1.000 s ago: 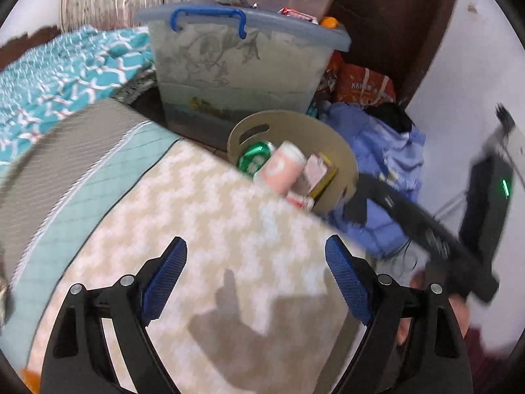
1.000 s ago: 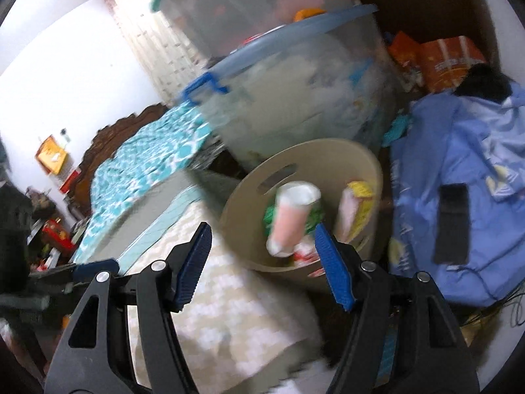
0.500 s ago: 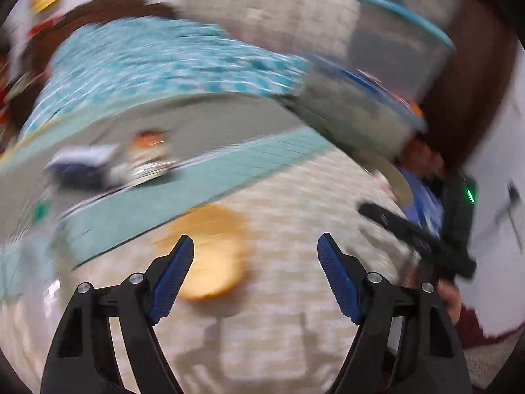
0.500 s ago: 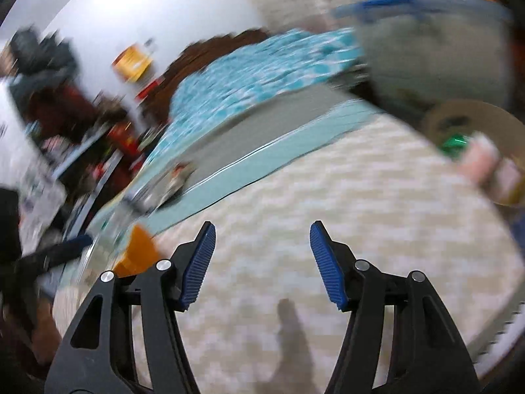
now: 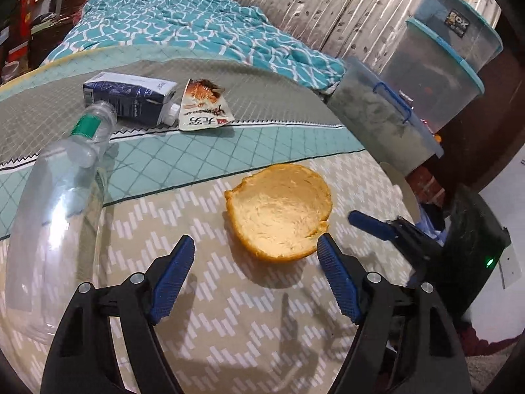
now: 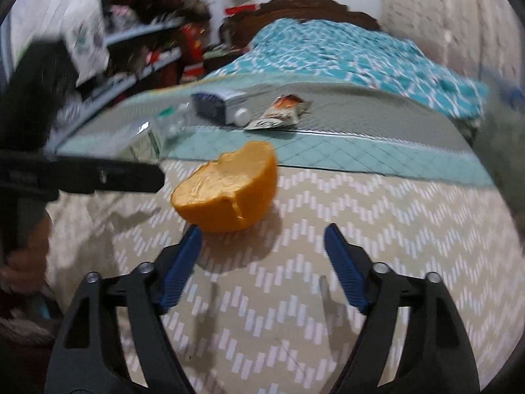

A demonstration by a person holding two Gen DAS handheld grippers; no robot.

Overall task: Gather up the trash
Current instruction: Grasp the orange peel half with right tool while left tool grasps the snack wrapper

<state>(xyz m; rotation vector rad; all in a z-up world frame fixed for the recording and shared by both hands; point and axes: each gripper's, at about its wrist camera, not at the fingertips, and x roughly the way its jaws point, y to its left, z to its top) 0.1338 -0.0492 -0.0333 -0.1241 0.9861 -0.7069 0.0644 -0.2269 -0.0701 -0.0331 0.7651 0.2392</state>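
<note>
An orange peel half (image 5: 279, 211) lies hollow side up on the chevron bed cover, just beyond my open, empty left gripper (image 5: 256, 249). It also shows in the right wrist view (image 6: 226, 190), just ahead and left of my open, empty right gripper (image 6: 262, 234). A clear plastic bottle (image 5: 55, 203) lies to the left. A dark blue carton (image 5: 129, 97) and a torn snack wrapper (image 5: 203, 105) lie farther back on the grey quilt. The right gripper also shows in the left wrist view (image 5: 374, 226).
Stacked plastic storage bins (image 5: 426, 75) stand right of the bed. The beige basket's rim (image 5: 405, 190) peeks past the bed edge. A teal blanket (image 5: 197, 23) is bunched at the back. Cluttered shelves (image 6: 131, 49) stand far left.
Both grippers swung left from the basket beside the bed to the bed top. The orange peel, bottle, carton and wrapper came into view. Both grippers stayed open.
</note>
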